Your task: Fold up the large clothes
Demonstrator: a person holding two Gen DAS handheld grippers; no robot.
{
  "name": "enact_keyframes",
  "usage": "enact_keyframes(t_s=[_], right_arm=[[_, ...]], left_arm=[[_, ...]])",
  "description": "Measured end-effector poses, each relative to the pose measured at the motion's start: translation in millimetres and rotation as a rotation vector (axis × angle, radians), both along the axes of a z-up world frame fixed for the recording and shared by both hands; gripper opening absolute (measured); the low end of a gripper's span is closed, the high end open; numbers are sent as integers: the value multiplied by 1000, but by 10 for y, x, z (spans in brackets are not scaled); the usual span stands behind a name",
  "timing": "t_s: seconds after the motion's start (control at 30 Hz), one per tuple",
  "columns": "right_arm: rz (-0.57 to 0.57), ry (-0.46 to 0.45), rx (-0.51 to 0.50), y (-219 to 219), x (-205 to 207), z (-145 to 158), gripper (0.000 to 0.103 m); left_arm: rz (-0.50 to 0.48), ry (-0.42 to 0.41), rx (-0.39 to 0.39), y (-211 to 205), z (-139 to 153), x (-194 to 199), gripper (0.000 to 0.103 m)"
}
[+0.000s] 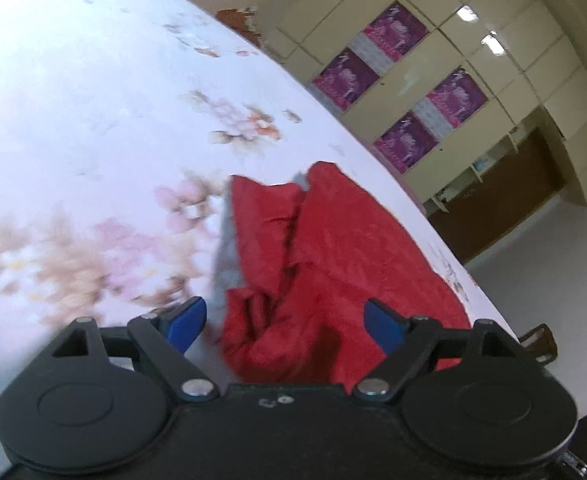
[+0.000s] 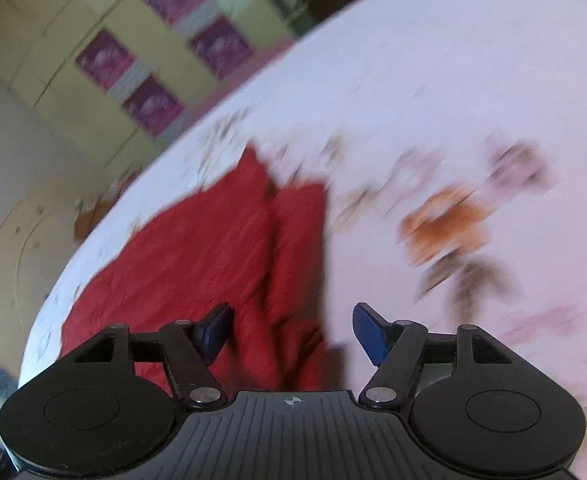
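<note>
Red garment (image 1: 325, 264) lies bunched near the floral bed (image 1: 93, 100) edge. I see left gripper (image 1: 285, 322) and right gripper (image 2: 291, 330) fingers spread, empty. Risk: loose layers unfold or slide off.

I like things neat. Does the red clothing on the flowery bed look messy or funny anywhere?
A bit. The red garment lies rumpled near the edge of the floral sheet, bunched into folds at the near end, with a grey lining peeking out along one side. No tear or spill shows.
</note>
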State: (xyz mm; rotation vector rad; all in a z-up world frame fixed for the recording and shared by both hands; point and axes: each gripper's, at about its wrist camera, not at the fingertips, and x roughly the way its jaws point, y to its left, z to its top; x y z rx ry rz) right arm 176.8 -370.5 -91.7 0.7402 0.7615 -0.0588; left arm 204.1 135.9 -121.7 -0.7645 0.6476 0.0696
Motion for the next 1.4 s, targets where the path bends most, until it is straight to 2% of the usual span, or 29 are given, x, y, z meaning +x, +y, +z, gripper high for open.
enact_keyframes(t_s=[0.03,0.07,0.1,0.13,0.23,0.37,0.5,0.6,0.63,0.73,0.83,1.0,1.1,1.2,1.3,1.4], right_arm=[[-10,-26,-5,-49,-64,71,61],[-1,-50,-16,-51,-94,136,37],[18,-57,-28,-24,-96,196,25],[36,-59,-29,17,-84,243,15],[136,-83,-33,357,5,381,4],[266,-77,-55,954,193,410,4],[380,-60,-60,1429,313,332,4],[423,32,-133,1665,433,116,4],[424,64,-156,1694,481,-4,0],[425,90,-139,1699,573,-160,0],[422,93,-138,1702,580,-77,0],[405,5,-103,1642,456,258,0],[437,-16,-80,1726,468,323,0],[467,11,-82,1838,525,201,0],[482,82,-88,1939,584,-76,0],[474,104,-79,1959,649,-133,0]], left_arm=[[10,1,-42,35,-37,-47,83],[8,-3,-86,65,-71,-68,80],[0,-6,-112,69,-95,-76,72],[-5,-3,-118,58,-108,-64,69],[-19,7,-156,21,-141,39,63],[-33,31,-149,-9,-170,212,57],[-39,46,-123,-37,-194,267,37],[-53,49,-70,-89,-177,265,33],[-61,50,-49,-116,-163,268,32],[-76,58,-12,-159,-131,273,31],[-82,68,-7,-149,-107,280,29],[-91,69,10,-162,-57,280,27],[-94,69,27,-185,-33,289,27],[-95,69,34,-194,-16,286,25],[-102,59,42,-207,29,274,25],[-114,43,63,-216,80,259,23]])
